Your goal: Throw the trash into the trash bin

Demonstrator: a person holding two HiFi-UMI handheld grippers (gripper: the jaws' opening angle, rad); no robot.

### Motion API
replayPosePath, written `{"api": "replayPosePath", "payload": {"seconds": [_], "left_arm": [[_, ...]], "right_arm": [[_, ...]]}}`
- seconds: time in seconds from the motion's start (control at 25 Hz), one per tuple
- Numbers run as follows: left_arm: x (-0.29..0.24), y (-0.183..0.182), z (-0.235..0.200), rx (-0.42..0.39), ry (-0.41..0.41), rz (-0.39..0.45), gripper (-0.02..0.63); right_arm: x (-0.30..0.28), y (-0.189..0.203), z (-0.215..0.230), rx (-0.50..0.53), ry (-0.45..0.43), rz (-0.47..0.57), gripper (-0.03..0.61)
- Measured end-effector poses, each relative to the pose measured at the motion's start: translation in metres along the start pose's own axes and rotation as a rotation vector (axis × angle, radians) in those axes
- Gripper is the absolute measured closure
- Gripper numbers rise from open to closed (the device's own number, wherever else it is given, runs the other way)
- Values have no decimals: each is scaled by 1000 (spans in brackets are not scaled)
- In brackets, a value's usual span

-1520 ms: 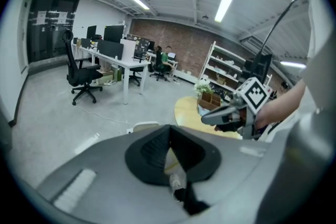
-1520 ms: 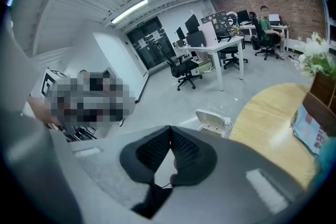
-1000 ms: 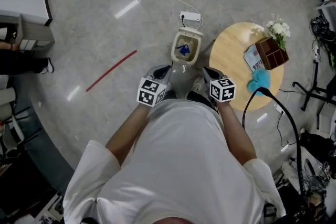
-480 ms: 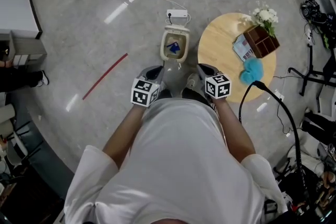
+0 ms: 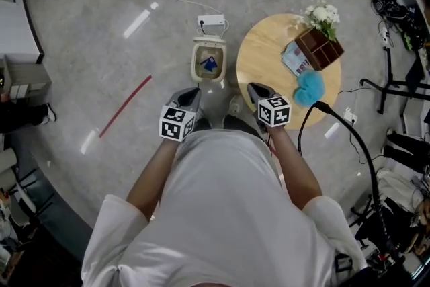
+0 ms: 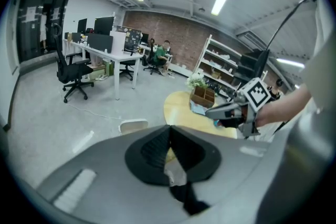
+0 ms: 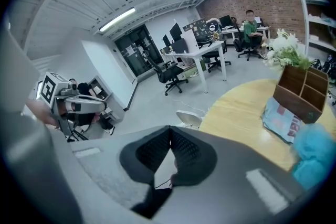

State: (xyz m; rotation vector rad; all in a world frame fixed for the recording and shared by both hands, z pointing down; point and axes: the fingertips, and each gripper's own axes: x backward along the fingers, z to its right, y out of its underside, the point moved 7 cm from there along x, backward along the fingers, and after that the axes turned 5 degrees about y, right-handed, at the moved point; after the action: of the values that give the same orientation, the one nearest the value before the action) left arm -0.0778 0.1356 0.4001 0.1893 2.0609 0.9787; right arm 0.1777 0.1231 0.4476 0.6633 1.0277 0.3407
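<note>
Judging against the frame a second earlier, the trash bin (image 5: 195,67) and the round wooden table (image 5: 259,57) are found shifted toward the upper left of the head view. Blue trash (image 5: 209,64) is seen inside the bin at upper centre, though its kind cannot be made out. The left gripper (image 5: 191,95) and the right gripper (image 5: 253,88) are held with jaws together, clamped on nothing. The table's lower left edge is hidden by the right gripper.

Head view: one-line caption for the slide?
Person holding left gripper and right gripper faces a bin with blue trash inside, beside a round table.
</note>
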Motion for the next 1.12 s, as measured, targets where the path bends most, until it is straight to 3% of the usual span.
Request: {"api": "replayPosePath", "payload": {"seconds": [1.12], "left_arm": [[-66, -25, 40, -20, 81, -62, 609]], "right_arm": [[42, 20, 98, -107, 142, 1, 549]]}}
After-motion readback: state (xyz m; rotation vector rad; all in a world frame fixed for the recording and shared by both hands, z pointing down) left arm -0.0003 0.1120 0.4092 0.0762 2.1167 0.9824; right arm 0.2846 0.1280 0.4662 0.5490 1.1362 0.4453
